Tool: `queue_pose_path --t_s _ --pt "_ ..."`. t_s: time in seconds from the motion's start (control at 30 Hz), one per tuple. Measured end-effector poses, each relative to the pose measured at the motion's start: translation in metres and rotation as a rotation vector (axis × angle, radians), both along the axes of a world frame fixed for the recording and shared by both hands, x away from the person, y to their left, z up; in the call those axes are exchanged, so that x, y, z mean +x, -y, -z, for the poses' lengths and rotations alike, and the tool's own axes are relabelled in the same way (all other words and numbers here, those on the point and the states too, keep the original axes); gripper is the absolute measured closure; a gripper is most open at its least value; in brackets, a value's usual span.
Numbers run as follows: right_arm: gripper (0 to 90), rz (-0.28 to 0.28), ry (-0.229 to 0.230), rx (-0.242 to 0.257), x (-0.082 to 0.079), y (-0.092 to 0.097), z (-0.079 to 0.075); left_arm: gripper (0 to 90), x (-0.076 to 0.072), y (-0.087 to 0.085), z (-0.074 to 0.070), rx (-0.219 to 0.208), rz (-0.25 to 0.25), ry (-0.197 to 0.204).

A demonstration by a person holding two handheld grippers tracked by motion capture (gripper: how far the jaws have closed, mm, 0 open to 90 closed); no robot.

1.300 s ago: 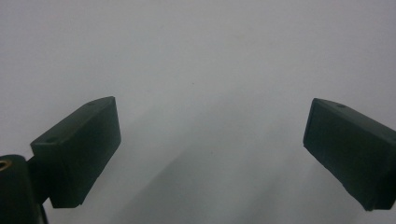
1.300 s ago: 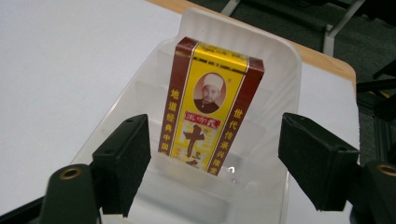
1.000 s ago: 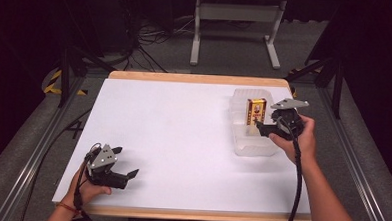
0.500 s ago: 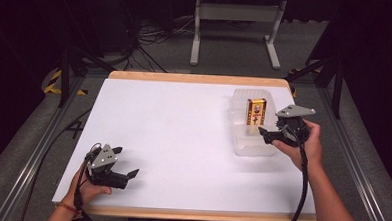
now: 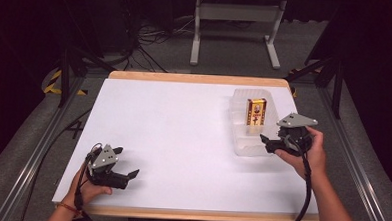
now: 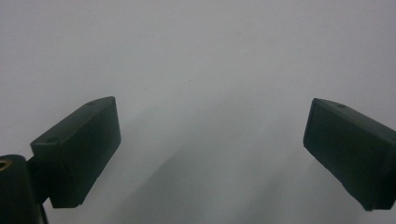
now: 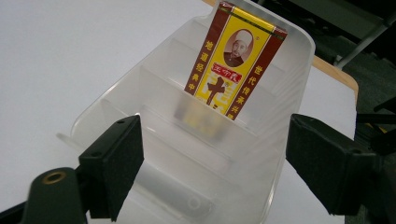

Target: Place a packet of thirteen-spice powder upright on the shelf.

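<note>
A clear plastic bin (image 5: 242,140) (image 7: 116,100) with stepped dividers sits at the right of the white table (image 5: 183,130). A yellow and dark red box (image 5: 256,111) (image 7: 233,60) stands upright in one of its far slots. My right gripper (image 5: 265,142) (image 7: 212,168) is open at the bin's near right end, its jaws spread on either side of the near wall, holding nothing. My left gripper (image 5: 131,176) (image 6: 210,154) is open near the table's front left corner, low over bare white surface, with nothing between its jaws.
A wooden rim (image 5: 195,78) runs along the table's far edge. Metal rails (image 5: 42,139) flank both sides. Beyond the table stand a grey frame (image 5: 235,22) and cables on the dark floor.
My right gripper has drawn back from the bin's middle towards the near right, away from the box. The left gripper has stayed put.
</note>
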State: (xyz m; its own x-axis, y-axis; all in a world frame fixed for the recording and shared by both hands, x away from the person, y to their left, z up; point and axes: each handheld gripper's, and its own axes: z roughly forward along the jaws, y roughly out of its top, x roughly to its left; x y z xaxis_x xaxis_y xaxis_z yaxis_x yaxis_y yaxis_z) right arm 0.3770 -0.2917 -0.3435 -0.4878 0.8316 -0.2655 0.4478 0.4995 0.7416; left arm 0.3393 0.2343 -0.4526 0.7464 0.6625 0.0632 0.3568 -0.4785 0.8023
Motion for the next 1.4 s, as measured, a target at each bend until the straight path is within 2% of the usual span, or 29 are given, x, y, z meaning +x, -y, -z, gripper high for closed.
queue_pose_path --t_s 0.2,0.33,0.53,0.93,1.4 --pt "18.7 -0.014 0.024 0.012 -0.012 0.002 0.0 4.7 0.0 -0.001 0.0 -0.004 -0.002 -0.003" --pt "18.5 -0.023 0.037 0.003 -0.02 0.004 0.003 4.7 0.0 0.0 0.0 -0.001 -0.001 -0.001" --pt "18.2 -0.044 0.041 0.013 -0.029 0.007 0.008 4.7 0.001 0.0 0.0 0.001 0.001 0.001" --pt "17.1 -0.056 0.061 -0.054 -0.045 0.014 0.022 4.7 0.0 0.0 0.0 -0.001 -0.002 -0.001" --pt "16.0 -0.034 0.041 -0.094 -0.058 0.027 0.04 4.7 0.0 -0.001 0.0 -0.003 -0.003 0.001"
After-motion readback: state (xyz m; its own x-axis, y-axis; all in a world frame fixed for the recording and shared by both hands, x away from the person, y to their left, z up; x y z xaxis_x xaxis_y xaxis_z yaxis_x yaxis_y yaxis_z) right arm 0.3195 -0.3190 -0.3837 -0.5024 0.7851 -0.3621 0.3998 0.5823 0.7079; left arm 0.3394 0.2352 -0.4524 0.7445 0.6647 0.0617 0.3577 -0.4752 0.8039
